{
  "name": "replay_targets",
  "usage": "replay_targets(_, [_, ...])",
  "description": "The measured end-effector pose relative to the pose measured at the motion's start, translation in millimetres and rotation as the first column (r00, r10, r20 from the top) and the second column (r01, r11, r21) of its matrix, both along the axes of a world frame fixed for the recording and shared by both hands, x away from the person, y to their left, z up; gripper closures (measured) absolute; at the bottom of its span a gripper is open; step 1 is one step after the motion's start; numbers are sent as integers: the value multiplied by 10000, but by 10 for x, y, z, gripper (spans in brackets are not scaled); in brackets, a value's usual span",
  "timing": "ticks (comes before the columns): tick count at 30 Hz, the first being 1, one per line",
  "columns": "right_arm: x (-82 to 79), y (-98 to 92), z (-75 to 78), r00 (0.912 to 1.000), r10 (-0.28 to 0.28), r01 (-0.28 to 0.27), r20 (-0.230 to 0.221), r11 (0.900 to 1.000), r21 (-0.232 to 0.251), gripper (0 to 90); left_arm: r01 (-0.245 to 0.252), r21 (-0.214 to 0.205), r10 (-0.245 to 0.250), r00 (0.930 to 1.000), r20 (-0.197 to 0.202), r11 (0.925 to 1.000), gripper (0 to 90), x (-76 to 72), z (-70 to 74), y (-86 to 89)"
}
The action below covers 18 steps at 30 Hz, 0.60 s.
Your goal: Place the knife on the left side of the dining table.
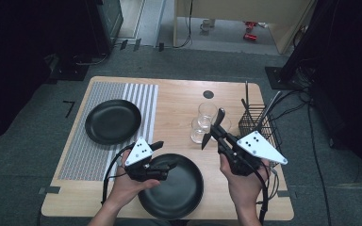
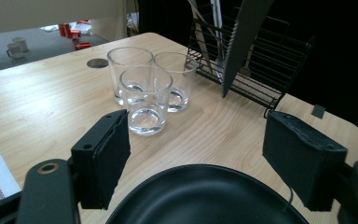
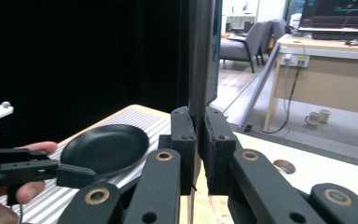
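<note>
My right gripper (image 1: 215,128) clamped serrated knife (image 1: 213,128), blade raised beside three glasses (image 1: 203,123) and wire rack (image 1: 259,126). My left gripper (image 1: 162,155) hovered jaws apart over near black plate (image 1: 181,193) edge, bare tabletop (image 1: 174,101) beyond.

Both forearms are reaching in from the near edge — the left gripper (image 1: 162,154) is pointing rightward, its jaws standing wide apart with nothing between them. The right gripper (image 1: 215,131) is angling up and to the left, jaws pressing together on a knife (image 3: 200,70) — the right hand (image 1: 239,181) is wrapping the handle from below.
</note>
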State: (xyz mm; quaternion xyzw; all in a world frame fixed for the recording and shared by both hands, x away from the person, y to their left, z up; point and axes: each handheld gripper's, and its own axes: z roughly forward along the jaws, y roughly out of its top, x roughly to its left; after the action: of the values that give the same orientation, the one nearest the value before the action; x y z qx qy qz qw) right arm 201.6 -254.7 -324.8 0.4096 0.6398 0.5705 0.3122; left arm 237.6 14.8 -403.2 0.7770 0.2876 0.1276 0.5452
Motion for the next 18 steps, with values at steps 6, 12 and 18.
replay_targets(6, [17,130,-27,9994,354,-353,-62,9994,61,857,97,77,-98,9999,54,9999,264,-5,-16,-36])
replay_targets(12, [24,269,-43,9961,865,-863,-145,9962,154,857,184,0,-184,9998,-27,9998,329,19,-48,-54])
replay_targets(18, [26,402,-67,9899,1398,-1392,-216,9898,299,858,157,-152,-161,9995,-263,9998,362,55,-82,-48])
